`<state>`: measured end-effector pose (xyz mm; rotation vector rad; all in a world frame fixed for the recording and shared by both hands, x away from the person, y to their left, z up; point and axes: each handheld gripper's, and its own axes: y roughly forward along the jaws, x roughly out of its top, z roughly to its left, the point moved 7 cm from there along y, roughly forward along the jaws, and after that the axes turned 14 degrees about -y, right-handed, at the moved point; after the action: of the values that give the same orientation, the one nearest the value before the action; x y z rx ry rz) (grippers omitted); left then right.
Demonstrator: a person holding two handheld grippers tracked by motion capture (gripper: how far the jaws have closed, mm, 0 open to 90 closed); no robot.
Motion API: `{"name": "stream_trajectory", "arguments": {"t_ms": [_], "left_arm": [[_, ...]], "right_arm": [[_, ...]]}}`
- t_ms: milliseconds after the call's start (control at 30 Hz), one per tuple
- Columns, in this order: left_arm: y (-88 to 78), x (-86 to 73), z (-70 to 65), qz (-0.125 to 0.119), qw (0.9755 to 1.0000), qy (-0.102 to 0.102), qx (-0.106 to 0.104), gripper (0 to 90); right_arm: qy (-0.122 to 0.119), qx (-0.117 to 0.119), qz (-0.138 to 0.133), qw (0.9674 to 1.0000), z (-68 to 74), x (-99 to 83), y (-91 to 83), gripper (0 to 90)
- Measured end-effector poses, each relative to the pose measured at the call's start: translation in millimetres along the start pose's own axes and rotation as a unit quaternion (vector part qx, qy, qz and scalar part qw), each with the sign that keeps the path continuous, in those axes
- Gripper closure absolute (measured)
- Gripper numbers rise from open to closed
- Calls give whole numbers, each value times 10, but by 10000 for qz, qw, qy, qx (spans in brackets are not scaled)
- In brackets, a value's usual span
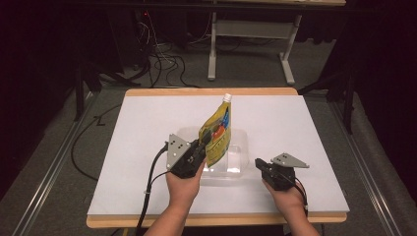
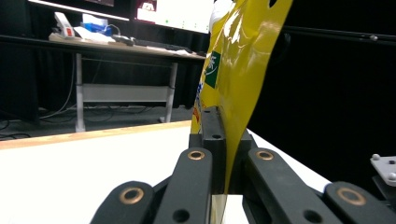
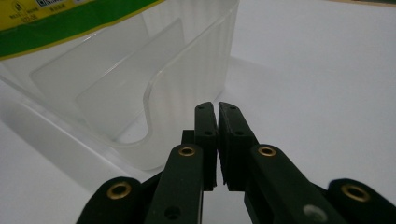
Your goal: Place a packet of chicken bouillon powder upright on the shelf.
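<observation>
Dark room all around you, black curtains on both sides, grey carpet floor with a tangle of cables (image 1: 162,64) at about 11 o'clock and a white-legged desk (image 1: 251,44) straight ahead at 12. Your tabletop (image 1: 305,128) is a white sheet on a wooden board, with the wood edge showing along the far and near sides.

Your left hand-held gripper (image 1: 205,139) is clenched on the lower edge of the yellow pouch (image 1: 218,132), holding it upright with the white spout cap at the top. In the left gripper view the foil is pinched flat between the jaws. The pouch stands over the clear plastic bin (image 1: 236,162), which sits near the middle of the tabletop, a bit toward your side. I can't tell whether the pouch bottom touches the bin floor.

Your right hand-held gripper (image 1: 259,164) is closed on nothing, with the jaws nearly meeting, and it rests low at about 4 o'clock from the bin, just beside the bin's right wall. In the right gripper view that rounded corner wall is right in front of the tips.

Free space: wide white stretches at 9 o'clock and 3 o'clock, plus the whole far strip at 12. The near edge is close under your wrists, and metal rails (image 1: 49,172) run along the floor on both sides.
</observation>
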<state>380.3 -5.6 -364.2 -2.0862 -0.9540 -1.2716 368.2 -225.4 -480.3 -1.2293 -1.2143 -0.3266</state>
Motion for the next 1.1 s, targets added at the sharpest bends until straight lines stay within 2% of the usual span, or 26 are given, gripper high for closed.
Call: {"name": "stream_trajectory", "arguments": {"t_ms": [100, 533, 767, 1000, 1067, 1100], "left_arm": [[25, -48, 18, -35, 9999, -107, 100, 900], [69, -101, 91, -87, 9993, -31, 367, 900], [100, -98, 80, -109, 9990, -58, 427, 900], [140, -120, 4, -74, 9992, -62, 388, 900], [152, -124, -15, -59, 9992, -187, 352, 900], [156, -127, -27, -46, 9992, -172, 348, 900]], "right_arm": [[-25, -5, -6, 10000, 3, 2, 5, 875], [-18, -4, 5, 10000, -1, -3, 21, 874], [-8, -12, -2, 10000, -20, -11, 0, 874], [-27, -15, -30, 10000, -29, -8, -4, 874], [-12, -18, -17, 10000, -29, -11, -5, 874], [-13, -13, -16, 10000, -30, -12, -4, 874]]}}
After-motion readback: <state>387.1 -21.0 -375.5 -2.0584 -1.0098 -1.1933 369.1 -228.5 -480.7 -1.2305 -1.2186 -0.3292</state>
